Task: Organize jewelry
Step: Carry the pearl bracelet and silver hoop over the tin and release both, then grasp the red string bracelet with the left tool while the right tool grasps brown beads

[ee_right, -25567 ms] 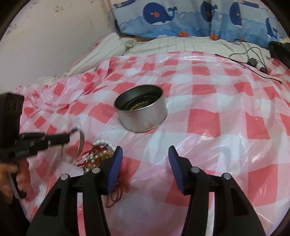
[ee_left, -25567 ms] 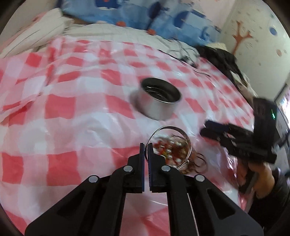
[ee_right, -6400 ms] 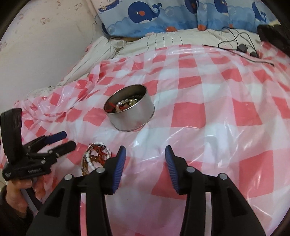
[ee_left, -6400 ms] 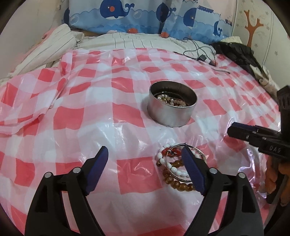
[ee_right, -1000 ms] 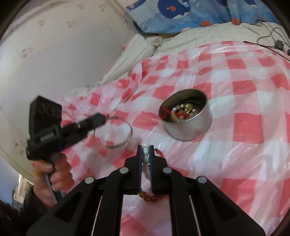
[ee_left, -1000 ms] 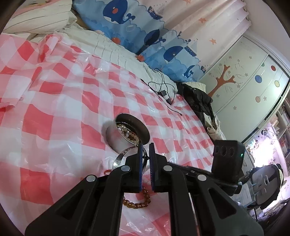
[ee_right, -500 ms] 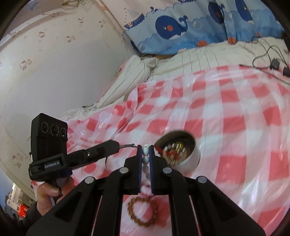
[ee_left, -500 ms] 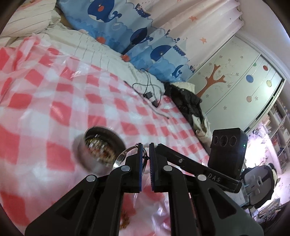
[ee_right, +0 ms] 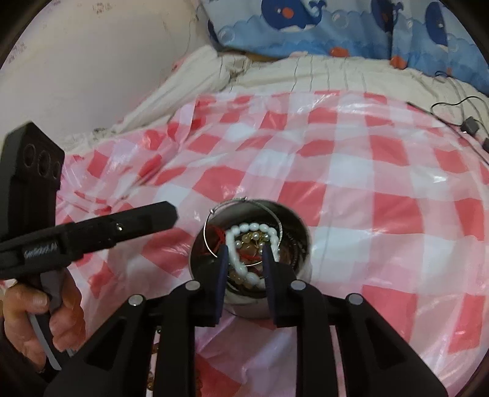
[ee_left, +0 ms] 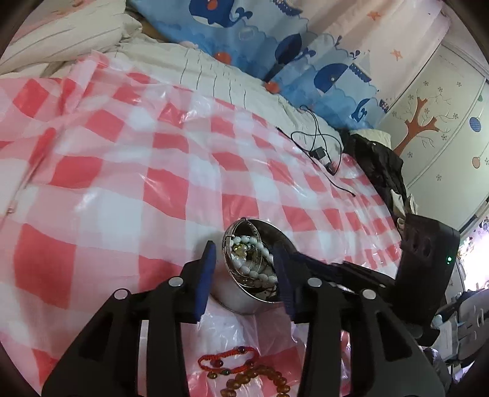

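The round metal tin (ee_left: 232, 300) (ee_right: 302, 227) stands on the red-checked plastic sheet, full of jewelry. Over it, my left gripper (ee_left: 243, 248) has its jaws opening with nothing pressed between the pads. A thin silver bangle (ee_left: 226, 242) (ee_right: 229, 203) leans inside the tin against its rim. My right gripper (ee_right: 245, 248) hangs over the tin too, jaws opening. Below it a white bead bracelet (ee_right: 250, 227) (ee_left: 259, 276) lies in the tin, free of the pads. A red cord bracelet (ee_left: 226, 362) and a brown bead bracelet (ee_left: 259, 378) lie on the sheet in front of the tin.
A person's hand (ee_right: 36, 320) holds the left gripper's handle at the left. Black cables with a charger (ee_left: 318, 152) and a dark garment (ee_left: 382, 171) lie at the far right of the bed. Whale-print pillows (ee_right: 305, 18) line the far edge.
Both grippers have moved in over the tin and their jaws have parted. The left has let go of the silver bangle and the right of the white bead bracelet; both are in the tin.
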The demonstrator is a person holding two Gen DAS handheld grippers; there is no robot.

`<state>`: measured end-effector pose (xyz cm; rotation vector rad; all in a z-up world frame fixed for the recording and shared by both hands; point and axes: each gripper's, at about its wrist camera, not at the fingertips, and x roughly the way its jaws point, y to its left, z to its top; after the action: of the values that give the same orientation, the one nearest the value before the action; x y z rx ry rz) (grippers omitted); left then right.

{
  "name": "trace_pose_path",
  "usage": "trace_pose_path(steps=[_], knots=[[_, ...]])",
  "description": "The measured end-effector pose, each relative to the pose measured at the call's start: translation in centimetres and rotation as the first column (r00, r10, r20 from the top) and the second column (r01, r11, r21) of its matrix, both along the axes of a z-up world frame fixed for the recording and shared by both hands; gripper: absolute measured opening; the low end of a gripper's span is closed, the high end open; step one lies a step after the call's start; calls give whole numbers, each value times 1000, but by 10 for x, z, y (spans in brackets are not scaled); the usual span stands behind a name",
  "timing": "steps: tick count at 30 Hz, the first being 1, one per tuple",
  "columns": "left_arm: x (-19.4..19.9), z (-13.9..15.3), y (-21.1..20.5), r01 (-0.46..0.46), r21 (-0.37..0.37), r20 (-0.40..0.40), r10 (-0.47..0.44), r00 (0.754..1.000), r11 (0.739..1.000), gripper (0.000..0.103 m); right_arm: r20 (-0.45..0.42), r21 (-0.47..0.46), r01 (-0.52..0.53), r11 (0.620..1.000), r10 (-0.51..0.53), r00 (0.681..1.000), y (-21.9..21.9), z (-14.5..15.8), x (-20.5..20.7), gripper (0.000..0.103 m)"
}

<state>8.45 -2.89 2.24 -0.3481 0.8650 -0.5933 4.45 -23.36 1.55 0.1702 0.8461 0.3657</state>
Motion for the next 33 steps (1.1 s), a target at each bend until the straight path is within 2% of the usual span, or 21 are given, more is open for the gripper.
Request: trace_pose_path(steps=[4, 9, 15, 19, 22, 25, 28, 33], knots=[[-11, 4, 6, -1, 14, 8, 1, 1000, 1000, 44, 33, -4, 15, 1000, -15, 999, -10, 11, -22, 27], [-31, 1, 15, -12, 63, 15, 11, 1000, 998, 50, 34, -7, 24, 1000, -23, 999, -20, 10, -51, 35], [-47, -5, 27, -38, 81, 13, 37, 999, 996, 57, 41, -14, -27, 1000, 27, 999, 16, 14, -13, 37], [-45, -11, 31, -38, 66, -9, 39, 999, 997, 57, 29, -128, 8, 992, -4, 1000, 38, 2, 17, 37], [-44, -9, 30, -29, 66, -5, 29, 1000, 997, 58, -56, -230, -52, 972, 40, 998, 49, -17, 37, 37], [-47, -5, 28, -22, 77, 11, 21, 1000, 997, 62, -118, -266, -130, 955, 101, 988, 48, -25, 40, 37], [-49, -5, 22, 8, 122, 9, -9, 1000, 993, 64, -128, -325, -158, 932, 122, 984, 41, -17, 32, 37], [-59, -12, 5, 98, 252, 4, -102, 995, 963, 64, -27, -258, -80, 963, 76, 997, 14, 14, -16, 40]])
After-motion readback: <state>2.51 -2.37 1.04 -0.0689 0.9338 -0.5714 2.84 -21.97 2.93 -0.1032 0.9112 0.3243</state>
